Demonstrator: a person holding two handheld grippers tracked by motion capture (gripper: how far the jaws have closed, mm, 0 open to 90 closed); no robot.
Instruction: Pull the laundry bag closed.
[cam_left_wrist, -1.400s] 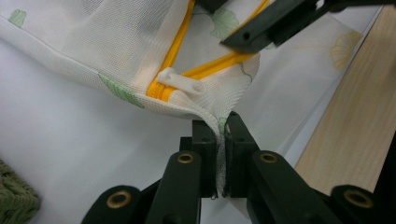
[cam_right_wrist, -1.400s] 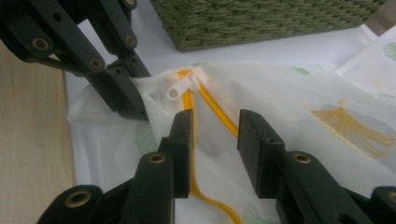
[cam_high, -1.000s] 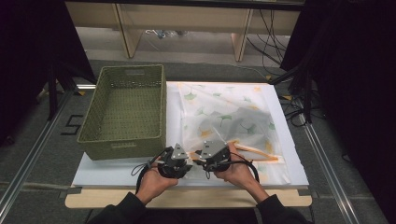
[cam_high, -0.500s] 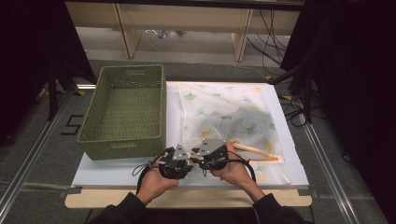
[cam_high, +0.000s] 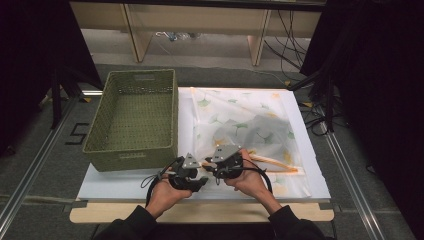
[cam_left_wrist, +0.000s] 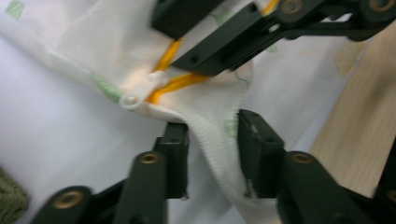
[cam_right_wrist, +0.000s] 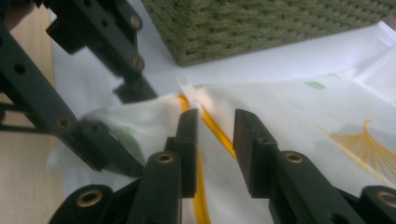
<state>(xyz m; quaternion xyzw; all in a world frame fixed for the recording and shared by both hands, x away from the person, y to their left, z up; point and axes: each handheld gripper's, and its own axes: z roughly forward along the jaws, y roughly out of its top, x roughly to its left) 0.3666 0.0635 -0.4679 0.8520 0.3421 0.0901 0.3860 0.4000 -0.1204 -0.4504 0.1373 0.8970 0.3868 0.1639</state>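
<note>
A white mesh bag (cam_high: 245, 120) printed with green and yellow leaves lies flat on the white board (cam_high: 115, 182). Its orange zipper (cam_high: 275, 162) runs along the near edge. Both grippers meet at the bag's near left corner. My left gripper (cam_left_wrist: 210, 135) has just been opening its jaws; a raised fold of bag fabric (cam_left_wrist: 212, 121) stands loosely between them. My right gripper (cam_right_wrist: 212, 123) has just been closing its jaws; the orange zipper (cam_right_wrist: 201, 196) runs between them, with a gap still showing. The white zipper pull (cam_right_wrist: 189, 88) lies just past its fingertips.
A green woven basket (cam_high: 132, 117) stands empty on the board's left half, close behind the left gripper. The wooden table edge (cam_high: 200, 212) runs along the near side. Black curtains and cables flank the table.
Both hands stay at the bag's near left corner. The right gripper has edged a little toward the left one.
</note>
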